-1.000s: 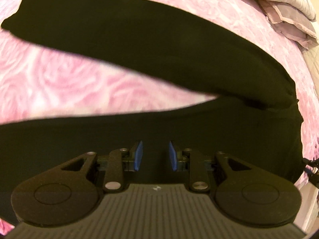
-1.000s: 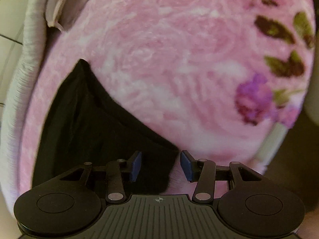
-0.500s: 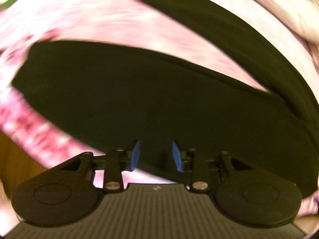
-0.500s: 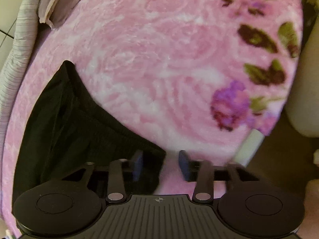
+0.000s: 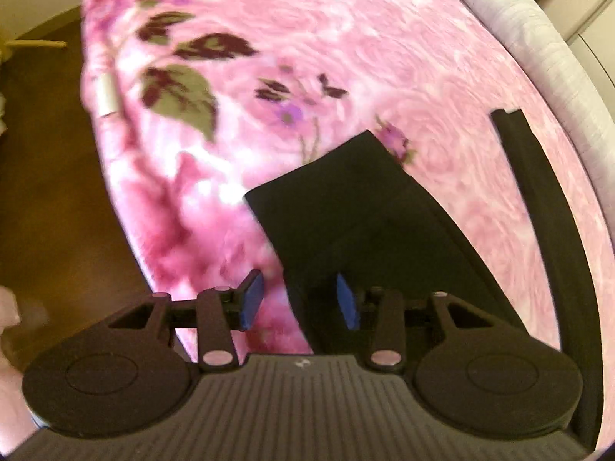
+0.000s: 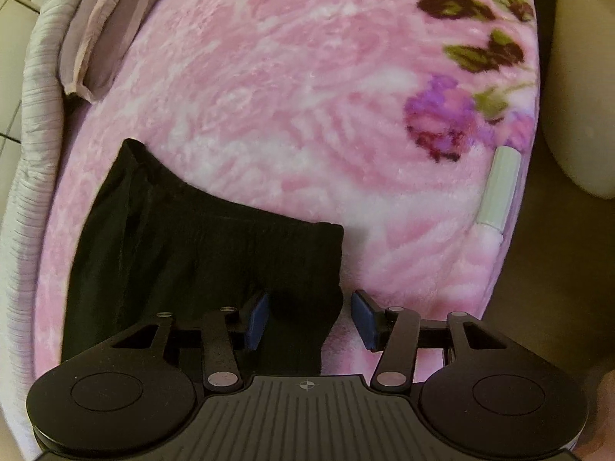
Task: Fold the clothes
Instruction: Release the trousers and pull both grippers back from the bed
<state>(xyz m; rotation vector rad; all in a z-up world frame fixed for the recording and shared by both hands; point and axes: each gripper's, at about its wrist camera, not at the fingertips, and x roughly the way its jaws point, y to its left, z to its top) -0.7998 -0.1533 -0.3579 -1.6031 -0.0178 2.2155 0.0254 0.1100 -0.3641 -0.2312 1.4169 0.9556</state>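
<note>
Black trousers (image 5: 357,199) lie flat on a pink floral blanket (image 5: 384,57). In the left wrist view one leg ends in a square hem, and the other leg (image 5: 538,192) runs along the right. My left gripper (image 5: 299,301) hangs over the near leg's left edge. That edge lies between the blue pads (image 5: 251,299), which are closing without pressing on it. In the right wrist view the trousers' waistband end (image 6: 173,238) reaches my right gripper (image 6: 310,317). Its jaws are closing with the waistband corner between them, and a gap remains at the right pad (image 6: 363,317).
Grey bedding (image 6: 34,115) and a lilac cloth (image 6: 103,38) border the blanket's far side. A white tube (image 6: 499,192) lies near the blanket's edge. Brown floor (image 5: 46,192) lies beyond that edge, and a cream object (image 6: 576,77) stands at the right.
The left gripper has swept from the trousers' middle to the hem end of a leg and rolled. The right gripper has shifted slightly; its jaws widened, then narrowed around the waistband corner.
</note>
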